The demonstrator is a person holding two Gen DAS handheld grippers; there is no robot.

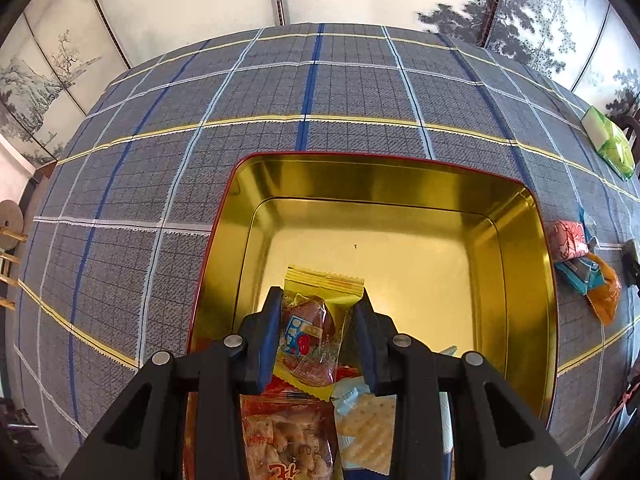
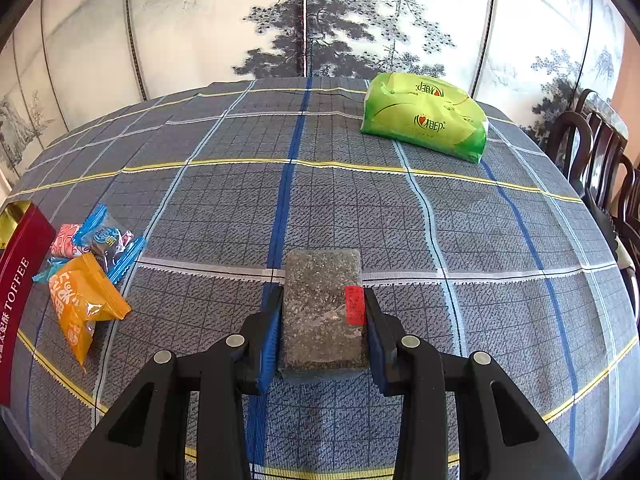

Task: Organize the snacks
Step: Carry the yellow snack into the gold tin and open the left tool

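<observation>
Gold-lined red metal tin (image 1: 516, 216) fills the lower centre of the left wrist view, where the left gripper (image 1: 319, 330) pinches a clear-wrapped red snack (image 1: 307, 334) over it. Only the right wrist view shows the right gripper (image 2: 320, 320) clamping a speckled grey block (red-labelled) (image 2: 322, 308) above the plaid desk (image 2: 460, 220).

Gold-lined red tin (image 1: 520, 216), blue-grey plaid tablecloth (image 2: 224, 208), green pack (image 2: 424, 120), orange packet (image 2: 80, 300).
</observation>
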